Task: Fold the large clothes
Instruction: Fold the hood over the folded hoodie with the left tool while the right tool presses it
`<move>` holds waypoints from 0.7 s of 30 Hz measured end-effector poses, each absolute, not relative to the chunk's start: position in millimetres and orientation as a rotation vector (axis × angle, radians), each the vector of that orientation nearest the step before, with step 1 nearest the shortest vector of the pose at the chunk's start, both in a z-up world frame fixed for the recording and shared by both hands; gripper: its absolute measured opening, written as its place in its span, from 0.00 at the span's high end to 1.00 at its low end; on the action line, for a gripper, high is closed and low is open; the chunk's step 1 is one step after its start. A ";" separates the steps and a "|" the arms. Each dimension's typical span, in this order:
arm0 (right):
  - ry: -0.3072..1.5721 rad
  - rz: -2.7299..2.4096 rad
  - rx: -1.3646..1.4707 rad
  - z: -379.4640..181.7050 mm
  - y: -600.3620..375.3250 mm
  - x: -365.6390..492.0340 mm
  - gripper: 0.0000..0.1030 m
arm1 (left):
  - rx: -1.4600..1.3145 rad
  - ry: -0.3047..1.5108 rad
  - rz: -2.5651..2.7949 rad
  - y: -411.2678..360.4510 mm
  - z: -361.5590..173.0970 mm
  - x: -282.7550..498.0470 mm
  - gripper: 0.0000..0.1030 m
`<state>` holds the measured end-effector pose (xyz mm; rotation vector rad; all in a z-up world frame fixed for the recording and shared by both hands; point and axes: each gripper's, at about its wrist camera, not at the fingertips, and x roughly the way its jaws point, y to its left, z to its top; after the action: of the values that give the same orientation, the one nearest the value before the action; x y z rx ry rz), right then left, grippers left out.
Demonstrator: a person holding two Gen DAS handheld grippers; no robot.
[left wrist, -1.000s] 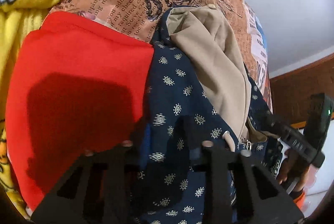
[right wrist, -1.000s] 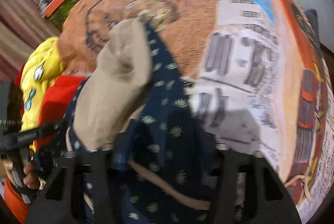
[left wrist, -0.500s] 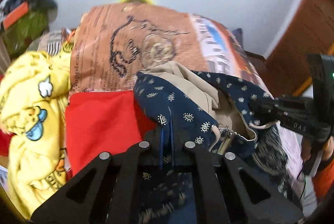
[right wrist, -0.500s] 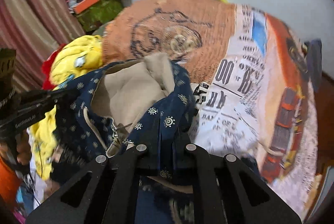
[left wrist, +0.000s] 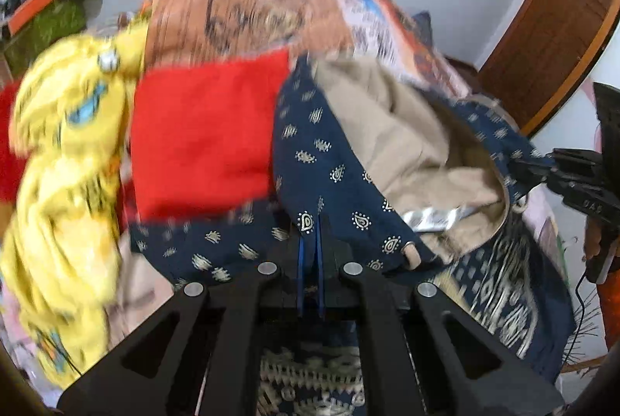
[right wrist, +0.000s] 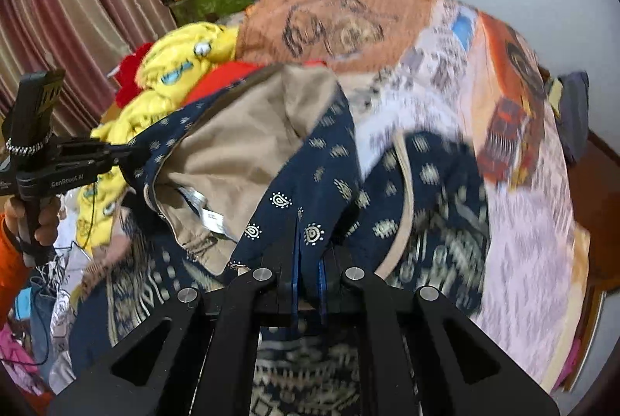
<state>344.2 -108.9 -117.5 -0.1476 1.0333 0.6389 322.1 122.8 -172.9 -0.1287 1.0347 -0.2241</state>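
Spreading the navy printed garment (left wrist: pixel 333 160) over the bed (right wrist: pixel 515 191) ahead of my fingers, I pinch its waistband in both the left gripper (left wrist: pixel 309 245) and right gripper (right wrist: pixel 306 253). Next, I judge, it needs laying flat.

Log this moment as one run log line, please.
step: lifting garment to fold | left gripper: shut on navy printed garment | right gripper: shut on it | beside: red cloth | surface: bedspread
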 end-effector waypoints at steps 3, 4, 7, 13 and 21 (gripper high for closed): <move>1.070 0.619 -0.136 -136.3 -115.3 334.8 0.94 | -0.123 1.076 -0.199 118.3 -199.2 305.1 0.95; 1.082 0.610 -0.123 -142.8 -118.2 334.1 0.93 | -0.126 1.091 -0.190 116.9 -208.1 301.0 0.95; 1.111 0.582 -0.080 -157.7 -126.7 335.9 0.93 | -0.146 1.112 -0.170 114.1 -228.5 292.6 0.91; 1.103 0.558 -0.105 -158.8 -124.8 331.3 0.91 | -0.096 1.099 -0.125 107.3 -222.0 289.6 0.83; 0.992 0.517 -0.295 -119.8 -101.4 321.2 0.57 | -0.051 1.034 -0.110 111.7 -183.0 300.6 0.37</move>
<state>321.2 -101.4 -119.8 -0.2950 0.9920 0.5172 300.6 111.7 -183.0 -0.0514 1.0339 -0.1104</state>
